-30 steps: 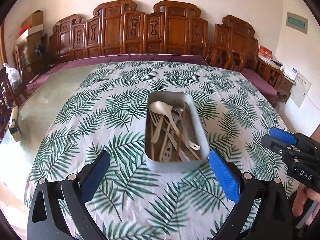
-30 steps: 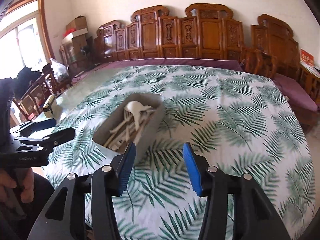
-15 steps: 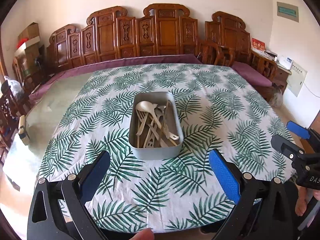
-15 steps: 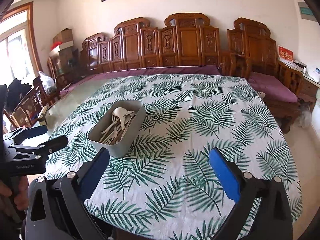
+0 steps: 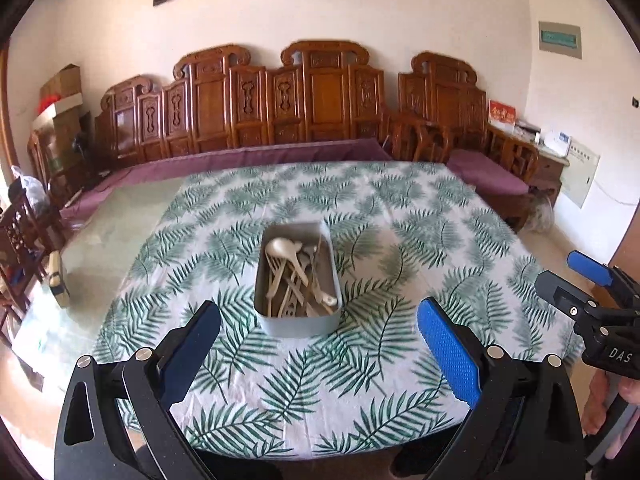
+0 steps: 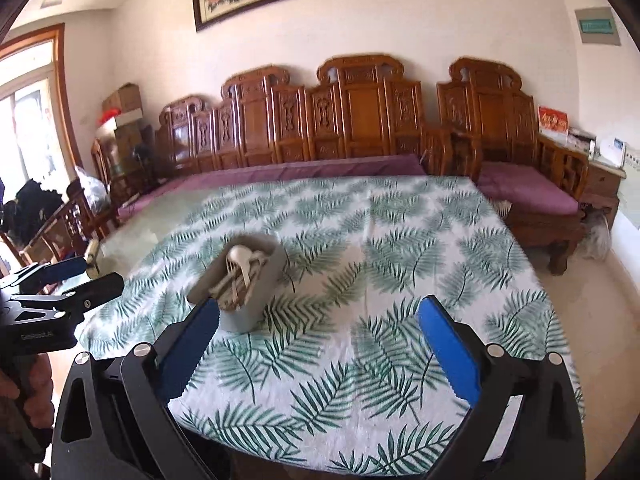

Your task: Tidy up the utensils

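Utensils (image 5: 298, 280) all sit piled in 1 grey rectangular tin (image 5: 298, 322), which rests near the middle of the palm-leaf tablecloth (image 5: 400, 240). A white spoon (image 5: 280, 247) lies on top at the far end. Left gripper (image 5: 318, 344) hangs back over the near table edge, its 2 blue fingers spread wide, holding nothing. Right gripper (image 6: 318, 344) is the same deal: wide apart, empty, with the tin just past its left fingertip (image 6: 192, 344). Carved wooden bench (image 5: 320, 104) runs along the wall behind.
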Tool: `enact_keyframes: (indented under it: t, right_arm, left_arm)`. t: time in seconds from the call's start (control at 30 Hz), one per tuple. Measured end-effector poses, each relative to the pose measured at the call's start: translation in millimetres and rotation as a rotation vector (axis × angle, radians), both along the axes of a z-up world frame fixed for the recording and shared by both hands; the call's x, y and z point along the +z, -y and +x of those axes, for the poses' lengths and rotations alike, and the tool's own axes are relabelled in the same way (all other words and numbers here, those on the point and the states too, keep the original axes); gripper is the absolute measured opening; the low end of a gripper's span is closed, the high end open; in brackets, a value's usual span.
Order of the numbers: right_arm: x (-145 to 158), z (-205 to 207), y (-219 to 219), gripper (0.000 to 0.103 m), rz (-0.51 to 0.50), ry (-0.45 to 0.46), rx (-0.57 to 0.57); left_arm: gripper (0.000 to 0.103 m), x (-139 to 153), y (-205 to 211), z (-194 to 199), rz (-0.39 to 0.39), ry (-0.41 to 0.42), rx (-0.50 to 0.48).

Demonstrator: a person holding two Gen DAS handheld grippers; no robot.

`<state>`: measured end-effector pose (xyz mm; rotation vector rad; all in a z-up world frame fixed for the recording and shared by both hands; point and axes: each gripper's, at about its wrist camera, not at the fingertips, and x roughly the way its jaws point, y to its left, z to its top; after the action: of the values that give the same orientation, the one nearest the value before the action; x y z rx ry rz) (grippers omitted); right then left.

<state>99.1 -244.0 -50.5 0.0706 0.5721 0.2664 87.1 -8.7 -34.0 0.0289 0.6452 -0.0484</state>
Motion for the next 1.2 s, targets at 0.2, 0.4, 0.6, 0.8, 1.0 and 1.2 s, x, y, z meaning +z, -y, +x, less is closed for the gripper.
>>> enact_keyframes:
  t: [0.2, 0.4, 0.6, 0.8, 1.0, 1.2]
  right_arm:
    - [43.2, -20.3, 0.8, 0.100, 0.006, 0.109, -0.011]
    - [67.1, -37.6, 3.5, 0.100, 0.013, 0.173, -0.013]
    - [76.5, -44.1, 1.5, 0.100, 0.003, 0.196, -0.018]
    - [76.3, -44.8, 2.6, 0.100, -0.002, 0.195, -0.023]
    - [74.4, -43.3, 2.3, 0.100, -0.006, 0.189, -0.025]
    - [74.1, -43.8, 0.7, 0.100, -0.012, 0.188, -0.030]
  left_arm:
    - [0.095, 40.0, -0.5, -18.7, -0.006, 0.099, 0.019]
    - [0.095, 62.6, -2.4, -36.4, -0.025, 0.164, 0.024]
    - [0.095, 68.7, -2.2, -43.6, -0.028, 0.186, 0.027]
    - [0.095, 68.3, -3.4, -43.6, -0.031, 0.189, 0.028]
    - [0.095, 68.4, -3.9, -44.6, -0.034, 0.189, 0.026]
    - [0.095, 68.0, -3.7, -46.3, -0.036, 0.191, 0.021]
